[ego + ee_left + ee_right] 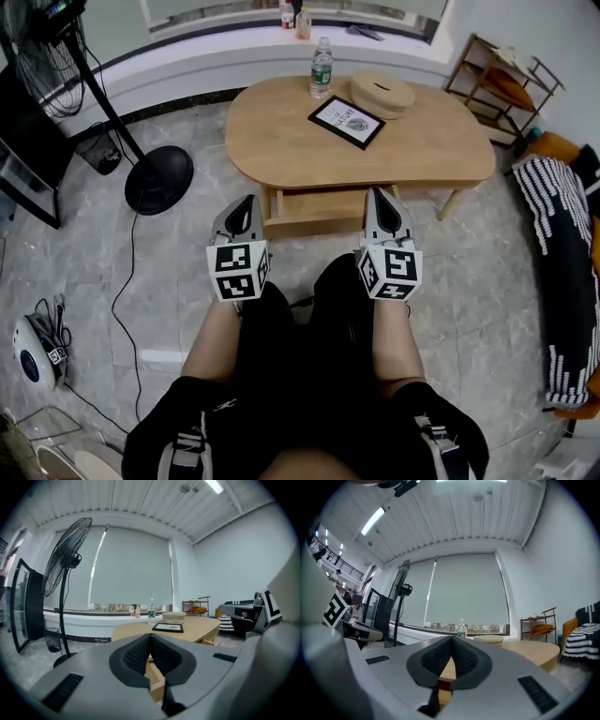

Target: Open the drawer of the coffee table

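While left claw [249, 201] and right claw [377, 194] are clenched empty, the coffee table [281, 131] stands on grey tiles [187, 281].

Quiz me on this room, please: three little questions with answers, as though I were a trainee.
1. True or false: the water bottle stands on the coffee table.
2. The left gripper and right gripper are: A both shut, empty; B both open; C holding the bottle.
3. What stands on the floor left of the table in the head view?
Key: 1 true; 2 A; 3 a pedestal fan.
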A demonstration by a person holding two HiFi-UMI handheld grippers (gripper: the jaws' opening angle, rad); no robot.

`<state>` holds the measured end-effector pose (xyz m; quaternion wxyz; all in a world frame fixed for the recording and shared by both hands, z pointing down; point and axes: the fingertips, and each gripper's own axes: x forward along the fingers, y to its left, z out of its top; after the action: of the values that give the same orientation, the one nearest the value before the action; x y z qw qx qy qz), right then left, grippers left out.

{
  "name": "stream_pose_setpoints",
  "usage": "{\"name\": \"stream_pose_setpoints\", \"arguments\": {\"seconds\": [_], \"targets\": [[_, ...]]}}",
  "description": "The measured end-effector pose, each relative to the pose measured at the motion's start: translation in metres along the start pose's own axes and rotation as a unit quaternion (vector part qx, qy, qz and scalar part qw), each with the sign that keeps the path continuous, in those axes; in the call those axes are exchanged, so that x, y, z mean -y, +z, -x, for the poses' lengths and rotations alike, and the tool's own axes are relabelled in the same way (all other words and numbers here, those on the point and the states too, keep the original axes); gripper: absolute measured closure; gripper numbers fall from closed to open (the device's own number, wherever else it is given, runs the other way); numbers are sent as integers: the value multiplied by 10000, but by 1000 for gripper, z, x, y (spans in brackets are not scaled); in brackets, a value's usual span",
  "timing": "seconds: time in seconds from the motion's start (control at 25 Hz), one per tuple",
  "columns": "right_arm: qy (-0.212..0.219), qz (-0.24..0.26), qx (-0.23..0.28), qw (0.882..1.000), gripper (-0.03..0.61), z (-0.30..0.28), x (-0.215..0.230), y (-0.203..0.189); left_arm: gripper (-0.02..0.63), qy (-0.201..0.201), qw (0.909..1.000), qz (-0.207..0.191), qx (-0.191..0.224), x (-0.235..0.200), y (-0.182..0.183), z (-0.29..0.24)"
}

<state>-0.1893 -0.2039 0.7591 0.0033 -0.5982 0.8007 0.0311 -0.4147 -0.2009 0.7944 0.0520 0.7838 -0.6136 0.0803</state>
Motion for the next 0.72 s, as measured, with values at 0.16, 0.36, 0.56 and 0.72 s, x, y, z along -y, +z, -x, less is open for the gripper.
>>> {"name": "stream_pose_setpoints", "arguments": {"seconds": [0.16, 0.36, 0.56, 0.72], "targets": [[41, -66, 70, 9999, 565, -19, 12, 5, 594, -143, 9994, -297, 75, 4, 18, -25], [235, -275, 158, 9992, 565, -69, 33, 41, 594, -109, 9999, -47, -33, -2, 68, -68], [365, -502, -178, 9979, 565, -121, 57, 153, 594, -175, 9993, 56, -318, 7, 197, -90], [363, -640, -210, 9971, 565, -150, 70, 301, 594, -31, 9992, -94, -382, 5, 343, -82]]}}
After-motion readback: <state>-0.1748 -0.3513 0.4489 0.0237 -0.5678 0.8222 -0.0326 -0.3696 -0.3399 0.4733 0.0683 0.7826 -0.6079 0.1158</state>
